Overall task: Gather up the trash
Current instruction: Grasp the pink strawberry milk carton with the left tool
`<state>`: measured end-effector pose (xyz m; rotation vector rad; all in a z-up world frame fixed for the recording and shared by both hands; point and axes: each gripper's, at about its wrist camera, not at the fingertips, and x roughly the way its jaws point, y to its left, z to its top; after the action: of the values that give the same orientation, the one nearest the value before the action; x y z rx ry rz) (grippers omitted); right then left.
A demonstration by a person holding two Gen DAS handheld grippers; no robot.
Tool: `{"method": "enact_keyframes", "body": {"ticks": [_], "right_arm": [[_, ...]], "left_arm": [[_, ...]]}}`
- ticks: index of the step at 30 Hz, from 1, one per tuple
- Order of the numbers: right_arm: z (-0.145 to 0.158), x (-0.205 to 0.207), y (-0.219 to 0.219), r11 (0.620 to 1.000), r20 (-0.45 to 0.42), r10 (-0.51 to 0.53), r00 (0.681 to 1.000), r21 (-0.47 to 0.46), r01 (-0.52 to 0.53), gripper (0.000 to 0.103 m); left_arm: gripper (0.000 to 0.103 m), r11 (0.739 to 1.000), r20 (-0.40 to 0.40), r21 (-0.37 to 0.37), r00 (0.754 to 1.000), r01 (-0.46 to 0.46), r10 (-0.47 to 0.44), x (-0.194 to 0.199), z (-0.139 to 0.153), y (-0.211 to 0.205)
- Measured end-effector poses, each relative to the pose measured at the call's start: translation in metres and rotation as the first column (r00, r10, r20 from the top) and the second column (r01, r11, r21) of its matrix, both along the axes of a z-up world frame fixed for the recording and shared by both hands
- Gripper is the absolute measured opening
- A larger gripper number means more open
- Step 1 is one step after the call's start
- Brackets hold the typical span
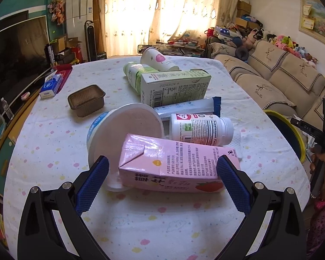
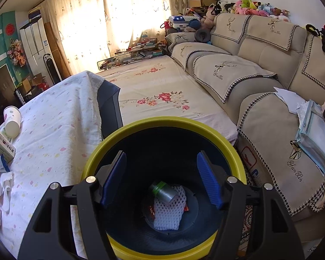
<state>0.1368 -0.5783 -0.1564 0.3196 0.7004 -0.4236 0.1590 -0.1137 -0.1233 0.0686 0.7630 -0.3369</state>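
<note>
on the table (image 1: 54, 130), pink carton (image 1: 175, 164) lies between the left gripper's (image 1: 162, 169) spread jaws.

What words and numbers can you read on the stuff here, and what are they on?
"Supplement Facts" (end cut off): white pill bottle.
"2024 0624 A" (roughly): green carton.
"Vinda" (small, unsure): blue tissue pack.
"Yan Xin" (script, likely): sofa cover.
Pink milk carton: large and small Chinese print, not legible to me.
Snack wrapper, paper cup: nothing readable.
</note>
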Motion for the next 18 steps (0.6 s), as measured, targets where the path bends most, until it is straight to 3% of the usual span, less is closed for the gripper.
{"method": "enact_keyframes", "body": {"ticks": [5,10,14,18], "right_arm": [[0.0,0.0,0.003,1.0,0.002,0.008,1.0,0.005,-0.008,0.064],[0.001,-0.001,0.002,1.0,0.006,0.006,1.0,0.01,-0.006,0.064],[0.004,-0.003,0.001,1.0,0.013,0.009,1.0,0.015,-0.009,0.064],[0.006,-0.005,0.002,1.0,0.021,0.015,1.0,0.019,-0.015,0.064]], "left_arm": [[0.098,0.995,-0.042,-0.051,0.995,0.085,-0.087,0.005,-0.001,-0.003],[0.098,0.964,-0.085,-0.127,0.965,0.236,-0.247,-0.007,-0.004,-0.02],[0.098,0.917,-0.071,-0.126,0.918,0.379,-0.39,-0.032,0.001,-0.045],[0.098,0.855,-0.012,-0.016,0.855,0.518,-0.519,-0.063,0.009,-0.07]]}}
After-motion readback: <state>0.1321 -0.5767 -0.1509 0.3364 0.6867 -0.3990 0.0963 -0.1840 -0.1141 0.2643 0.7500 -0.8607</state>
